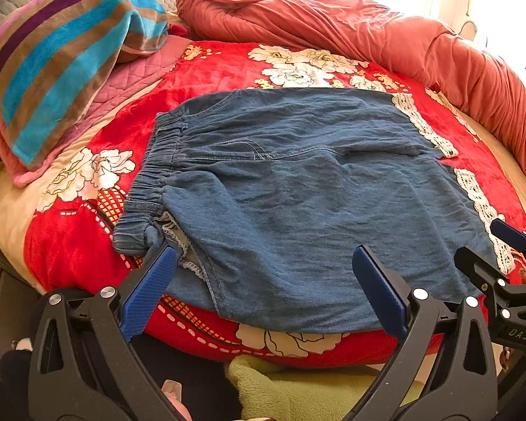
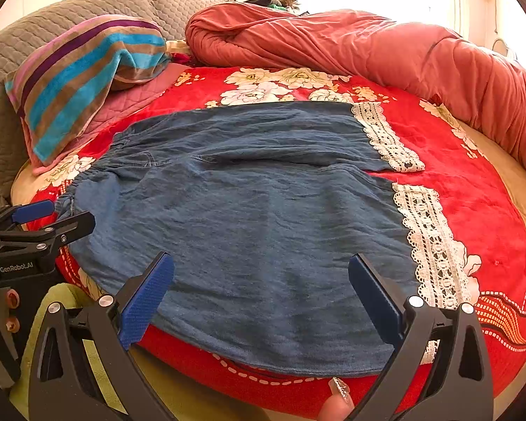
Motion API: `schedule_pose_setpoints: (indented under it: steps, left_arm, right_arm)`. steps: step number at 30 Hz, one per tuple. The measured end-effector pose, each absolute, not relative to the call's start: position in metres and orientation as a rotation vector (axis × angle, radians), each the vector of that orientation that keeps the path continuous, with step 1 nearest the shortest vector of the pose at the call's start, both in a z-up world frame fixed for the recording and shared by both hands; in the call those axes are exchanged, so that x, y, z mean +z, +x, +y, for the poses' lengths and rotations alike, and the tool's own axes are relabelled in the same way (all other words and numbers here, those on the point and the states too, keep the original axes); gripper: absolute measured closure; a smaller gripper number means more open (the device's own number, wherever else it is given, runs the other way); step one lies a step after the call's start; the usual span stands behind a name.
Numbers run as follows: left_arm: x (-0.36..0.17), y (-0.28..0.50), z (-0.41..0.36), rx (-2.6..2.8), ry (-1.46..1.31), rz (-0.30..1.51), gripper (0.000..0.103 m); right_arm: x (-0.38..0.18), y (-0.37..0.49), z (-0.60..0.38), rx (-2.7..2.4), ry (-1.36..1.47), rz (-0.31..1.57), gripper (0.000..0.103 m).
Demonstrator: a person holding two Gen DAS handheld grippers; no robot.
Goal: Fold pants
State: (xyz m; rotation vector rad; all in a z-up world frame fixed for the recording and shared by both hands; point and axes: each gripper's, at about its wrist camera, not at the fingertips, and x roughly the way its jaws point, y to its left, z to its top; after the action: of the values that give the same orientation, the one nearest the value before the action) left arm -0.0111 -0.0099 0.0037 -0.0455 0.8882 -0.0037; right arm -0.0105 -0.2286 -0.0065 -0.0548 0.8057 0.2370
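Observation:
Blue denim pants (image 1: 280, 193) with an elastic waistband (image 1: 147, 182) on the left and white lace hems (image 1: 480, 210) on the right lie spread flat on the red floral blanket (image 1: 70, 238). My left gripper (image 1: 263, 259) is open over the near edge of the pants, by the waistband end. My right gripper (image 2: 261, 266) is open over the near leg of the pants (image 2: 263, 210), beside the lace hem (image 2: 431, 242). The right gripper also shows at the right edge of the left wrist view (image 1: 491, 245). The left gripper shows at the left of the right wrist view (image 2: 58, 215).
A striped towel (image 1: 63, 59) lies on a pink quilted pillow (image 1: 136, 70) at the back left. A bunched salmon duvet (image 1: 368, 35) runs along the back and right. A grey quilted headboard (image 2: 70, 10) stands behind. Green fabric (image 1: 298, 386) lies below the bed's near edge.

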Motion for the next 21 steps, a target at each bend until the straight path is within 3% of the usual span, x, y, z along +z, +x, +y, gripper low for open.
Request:
schedule_pose_setpoints:
  steps: [21]
  left_arm:
    - [-0.010,0.011,0.013,0.020,-0.075,0.922,0.009]
  right_arm:
    - [-0.007,0.025,-0.219,0.252,-0.080,0.805,0.004]
